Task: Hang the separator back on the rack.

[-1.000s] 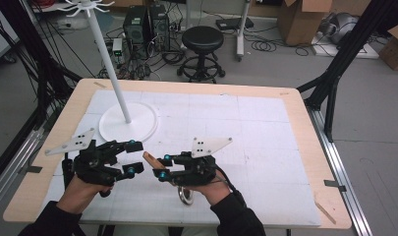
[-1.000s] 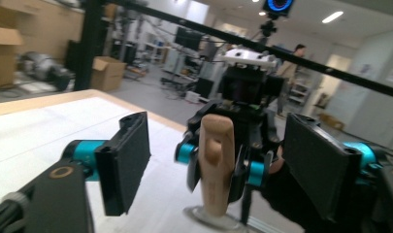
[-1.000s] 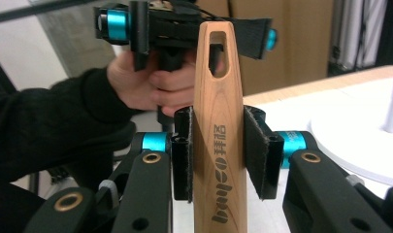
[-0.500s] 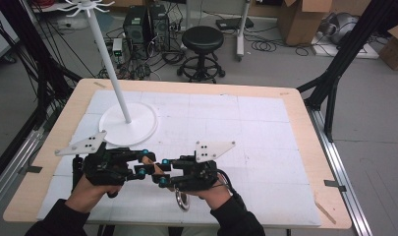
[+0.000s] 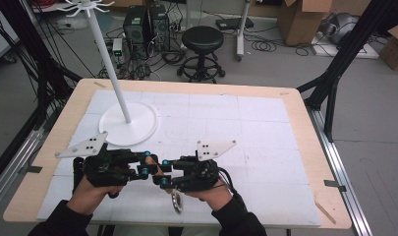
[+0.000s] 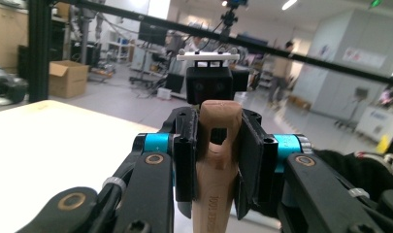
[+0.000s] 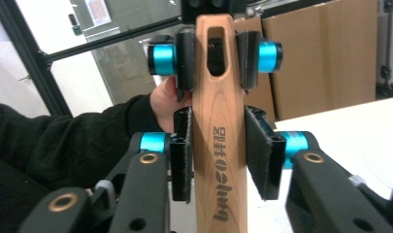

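The left gripper (image 6: 217, 160) has just closed and grips the handle (image 6: 217, 145) near its slotted end. The right gripper (image 7: 218, 155) has been opening; its pads (image 7: 260, 153) stand just off the wood.

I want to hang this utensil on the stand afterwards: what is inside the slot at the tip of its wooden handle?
The slot in the wooden handle is an open cut-out with nothing threaded through it. The left gripper grips the handle at the slot, its jaws covering the handle's flanks there.
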### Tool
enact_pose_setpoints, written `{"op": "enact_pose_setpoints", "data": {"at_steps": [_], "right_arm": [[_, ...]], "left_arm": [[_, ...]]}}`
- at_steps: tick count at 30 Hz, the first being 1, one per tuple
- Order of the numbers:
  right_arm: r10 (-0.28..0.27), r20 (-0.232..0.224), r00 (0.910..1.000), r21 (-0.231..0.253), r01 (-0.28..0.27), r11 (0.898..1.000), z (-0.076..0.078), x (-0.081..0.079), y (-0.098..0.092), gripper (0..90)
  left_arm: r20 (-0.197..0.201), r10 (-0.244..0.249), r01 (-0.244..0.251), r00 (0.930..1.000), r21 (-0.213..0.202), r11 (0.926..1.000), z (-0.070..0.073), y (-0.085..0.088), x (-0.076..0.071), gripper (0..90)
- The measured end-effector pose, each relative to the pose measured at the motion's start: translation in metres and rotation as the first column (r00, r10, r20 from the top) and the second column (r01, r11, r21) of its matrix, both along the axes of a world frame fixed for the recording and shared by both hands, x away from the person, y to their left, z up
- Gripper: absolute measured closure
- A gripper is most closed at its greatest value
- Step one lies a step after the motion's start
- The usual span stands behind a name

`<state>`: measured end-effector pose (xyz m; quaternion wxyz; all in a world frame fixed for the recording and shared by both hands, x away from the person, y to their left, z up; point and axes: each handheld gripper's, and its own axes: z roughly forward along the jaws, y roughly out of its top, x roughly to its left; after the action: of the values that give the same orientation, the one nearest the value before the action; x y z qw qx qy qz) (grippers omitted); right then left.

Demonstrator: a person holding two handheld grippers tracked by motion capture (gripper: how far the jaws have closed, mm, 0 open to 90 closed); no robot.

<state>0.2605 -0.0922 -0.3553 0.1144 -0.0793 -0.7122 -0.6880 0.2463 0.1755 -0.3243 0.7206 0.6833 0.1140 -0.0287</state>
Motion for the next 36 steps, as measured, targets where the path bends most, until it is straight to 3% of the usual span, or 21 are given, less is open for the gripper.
{"op": "enact_pose_setpoints", "data": {"at_steps": [4, 7, 10, 13, 16, 18, 19, 21, 26, 28, 32, 36], "right_arm": [[-0.068, -0.018, 0.9975, -0.045, 0.068, 0.997, -0.003, -0.003, 0.001, 37.3], [-0.121, 0.005, 0.9927, -0.07, 0.121, 0.99, -0.005, -0.007, 0.002, 30.9], [-0.191, 0.065, 0.9795, -0.089, 0.196, 0.977, -0.003, -0.012, 0.005, 29.3], [-0.238, 0.117, 0.9642, -0.099, 0.25, 0.963, -0.002, -0.017, 0.008, 29.7], [-0.298, 0.174, 0.9385, -0.119, 0.321, 0.94, -0.001, -0.021, 0.012, 31.7], [-0.327, 0.192, 0.9253, -0.13, 0.354, 0.926, -0.002, -0.023, 0.014, 33.0], [-0.329, 0.2, 0.9229, -0.134, 0.358, 0.924, -0.002, -0.024, 0.014, 34.2], [-0.359, 0.217, 0.9078, -0.144, 0.393, 0.908, -0.002, -0.025, 0.015, 35.3], [-0.391, 0.207, 0.8966, -0.171, 0.427, 0.888, -0.005, -0.025, 0.016, 39.7], [-0.396, 0.208, 0.8945, -0.179, 0.433, 0.884, -0.007, -0.025, 0.018, 43.0], [-0.4, 0.215, 0.8909, -0.189, 0.44, 0.878, -0.01, -0.027, 0.023, 53.1], [-0.416, 0.19, 0.8892, -0.196, 0.45, 0.871, -0.012, -0.026, 0.023, 61.8]], "left_arm": [[0.038, 0.061, -0.063, 0.9974, 0.047, 0.997, 0.009, 0.001, -0.004, 70.1], [0.061, 0.121, -0.126, 0.9908, 0.082, 0.9887, 0.015, 0.003, -0.007, 70.1], [0.082, 0.182, -0.189, 0.9799, 0.095, 0.9773, 0.018, 0.004, -0.01, 70.1], [0.088, 0.235, -0.244, 0.968, 0.104, 0.9642, 0.019, 0.003, -0.012, 70.1], [0.085, 0.278, -0.286, 0.9567, 0.107, 0.9521, 0.018, 0.0, -0.014, 70.1], [0.082, 0.304, -0.312, 0.9492, 0.109, 0.944, 0.018, -0.003, -0.015, 70.1], [0.08, 0.317, -0.325, 0.9449, 0.11, 0.9393, 0.018, -0.005, -0.016, 70.1], [0.081, 0.336, -0.344, 0.9382, 0.111, 0.9324, 0.018, -0.008, -0.018, 70.1], [0.076, 0.363, -0.37, 0.9286, 0.108, 0.9228, 0.019, -0.012, -0.02, 70.1], [0.075, 0.376, -0.382, 0.9237, 0.105, 0.9181, 0.018, -0.014, -0.021, 70.1], [0.074, 0.38, -0.386, 0.9218, 0.095, 0.9175, 0.018, -0.021, -0.022, 70.1], [0.082, 0.396, -0.403, 0.9144, 0.096, 0.91, 0.017, -0.025, -0.023, 70.1]]}}
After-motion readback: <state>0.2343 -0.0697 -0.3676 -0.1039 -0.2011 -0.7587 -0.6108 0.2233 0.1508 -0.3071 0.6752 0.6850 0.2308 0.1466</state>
